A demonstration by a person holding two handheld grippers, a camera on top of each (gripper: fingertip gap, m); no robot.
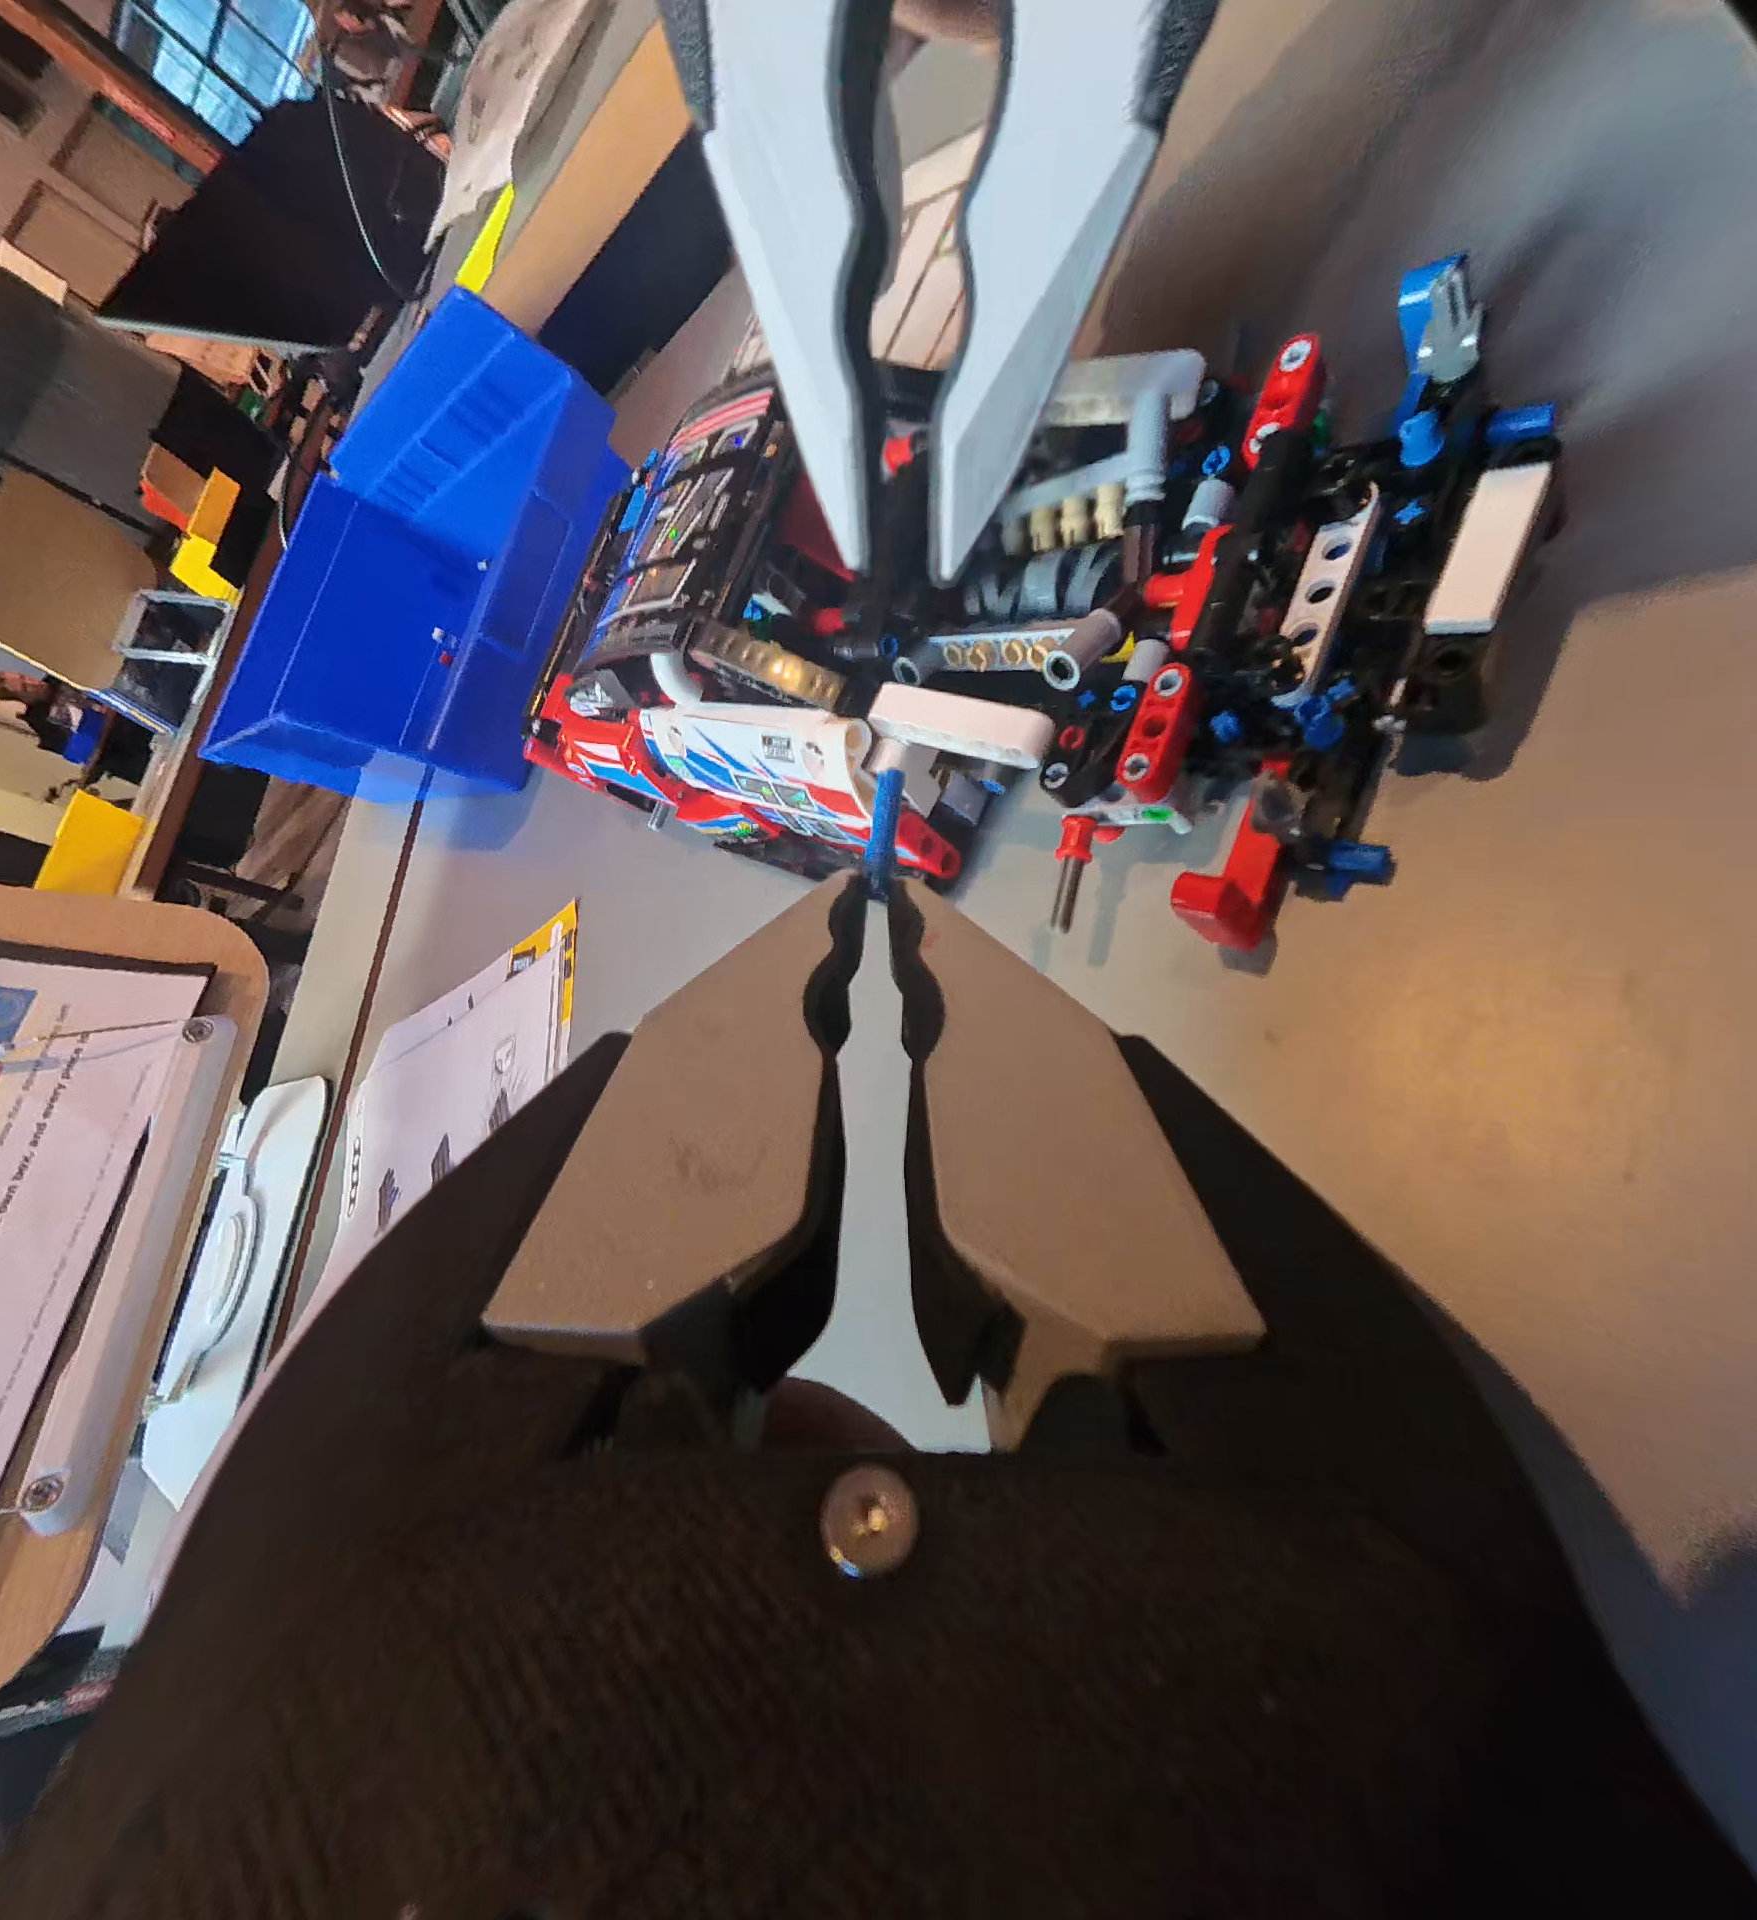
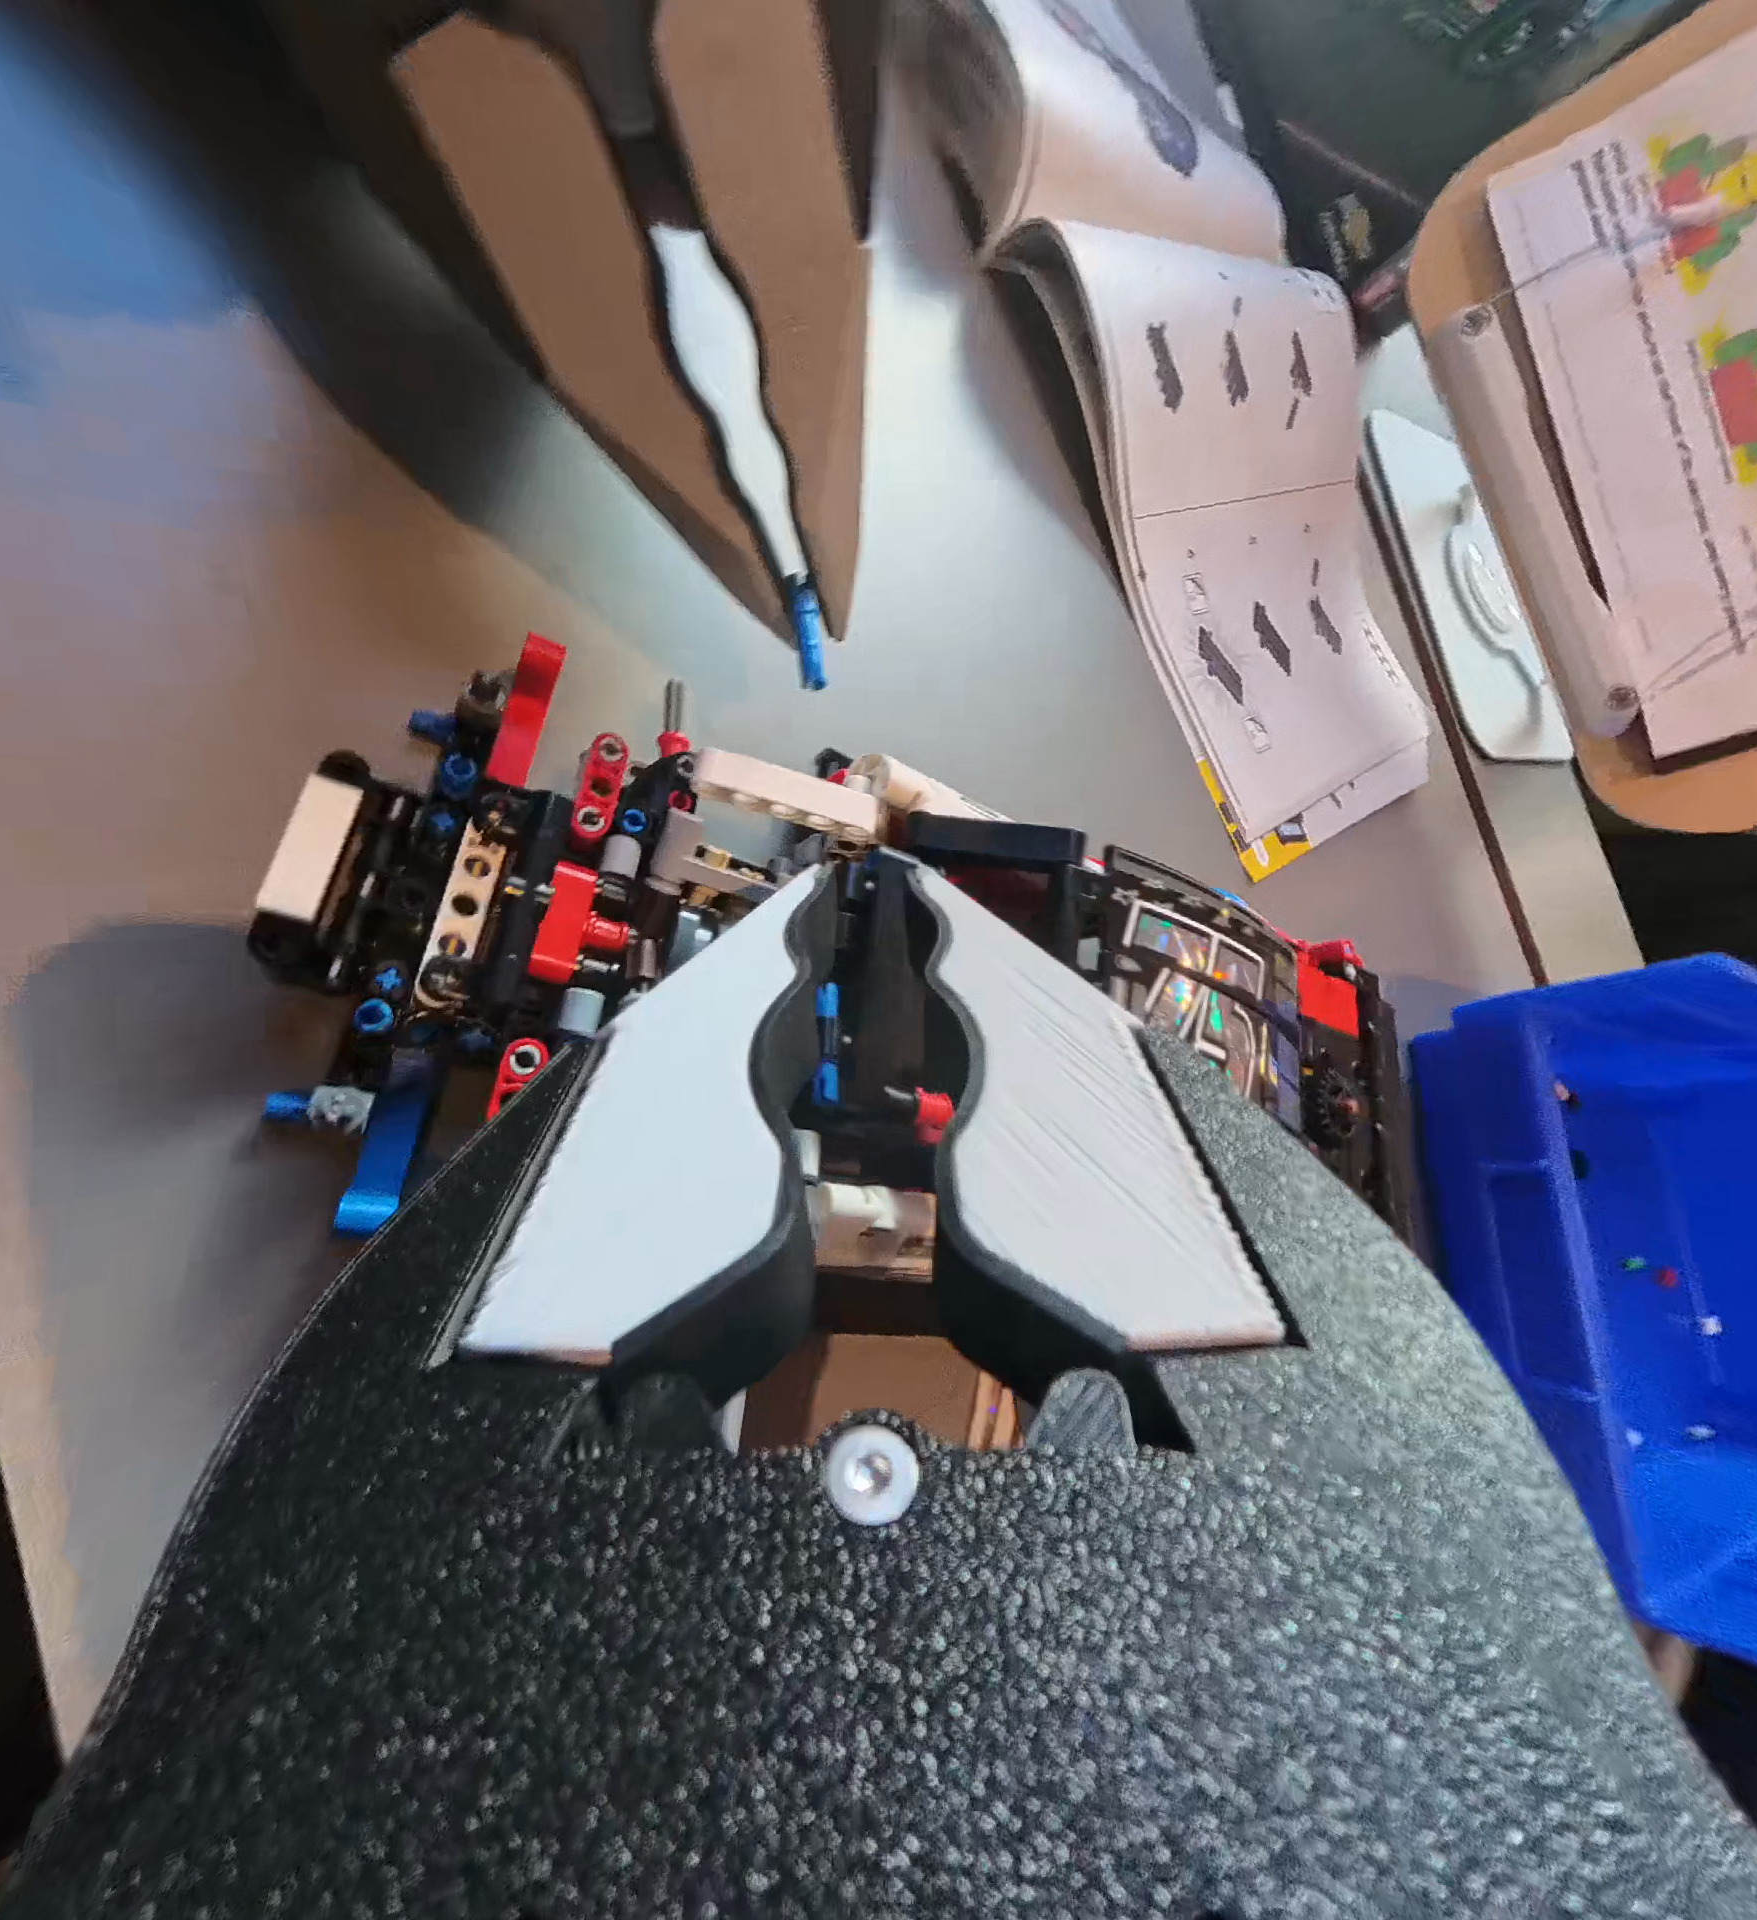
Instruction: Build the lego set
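Grey table (image 1: 1476, 1039); hand-held gripper (image 1: 876, 891) pinching blue pin (image 1: 882, 831)

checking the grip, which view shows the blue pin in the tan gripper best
The right wrist view: there the blue pin hangs side-on from the left gripper against bare table, apart from the lego car. The left wrist view shows the pin nearly end-on, overlapping the car behind.
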